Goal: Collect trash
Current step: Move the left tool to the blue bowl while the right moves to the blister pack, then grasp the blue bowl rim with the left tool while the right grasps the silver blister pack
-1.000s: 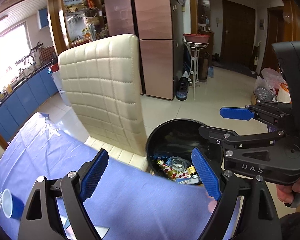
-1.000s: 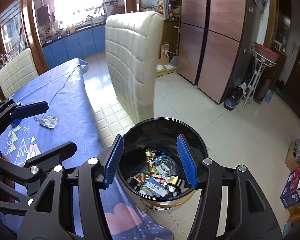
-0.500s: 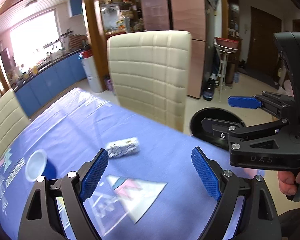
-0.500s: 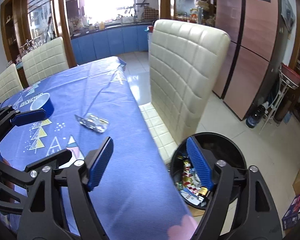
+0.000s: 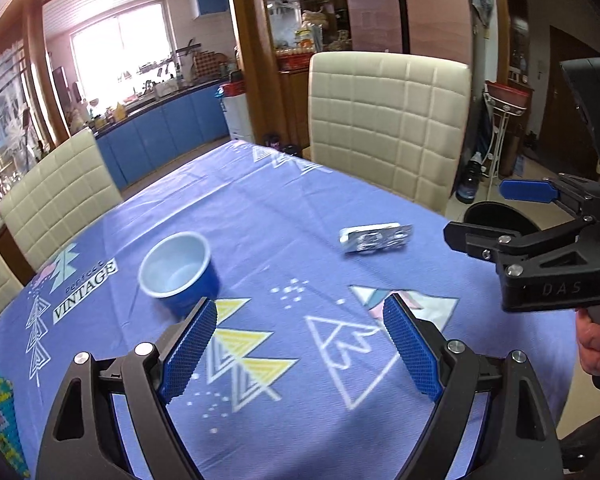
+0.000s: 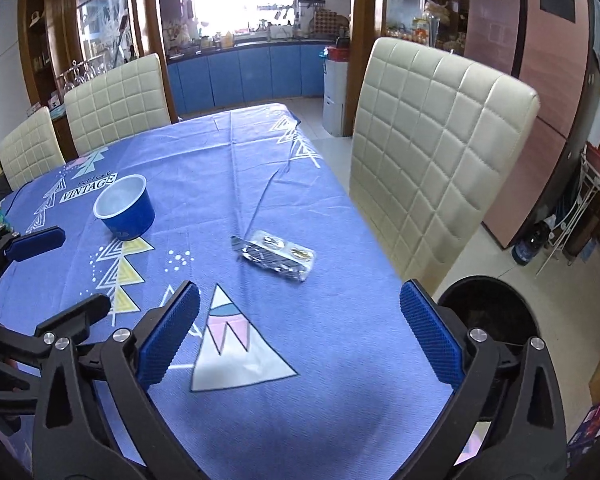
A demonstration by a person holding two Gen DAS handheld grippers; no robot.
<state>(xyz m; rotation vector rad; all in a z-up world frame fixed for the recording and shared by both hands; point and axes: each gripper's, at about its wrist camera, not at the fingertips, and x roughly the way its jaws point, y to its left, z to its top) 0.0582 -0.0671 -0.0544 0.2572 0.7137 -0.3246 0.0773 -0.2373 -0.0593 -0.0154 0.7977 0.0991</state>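
Your left gripper (image 5: 300,348) stands released, blue pads (image 5: 188,354) wide apart, nothing between them, hanging above the tablecloth (image 5: 300,208). Your right gripper (image 6: 296,332) is likewise released; its jaws have just been opening and hold nothing. In the left wrist view your right gripper (image 5: 488,216) shows at the right edge, with your hand (image 5: 592,348) on its grip.

The trash remaining on the table is two items. A blue cup (image 5: 178,272) stands upright just beyond your left gripper's left pad, its white inside empty. In the right wrist view the cup (image 6: 124,206) sits to the far left, near the "VINTAGE" print. A crumpled foil wrapper (image 6: 276,256) lies flat beyond your right gripper, toward the table's right edge; in the left view the wrapper (image 5: 374,238) lies far right of your left gripper. Cup and wrapper are well apart.

The black bin (image 6: 488,316) stands on the floor off the table's right edge, just behind your right gripper's right pad, beside the cream chair (image 6: 440,160). Its contents cannot be made out from here.
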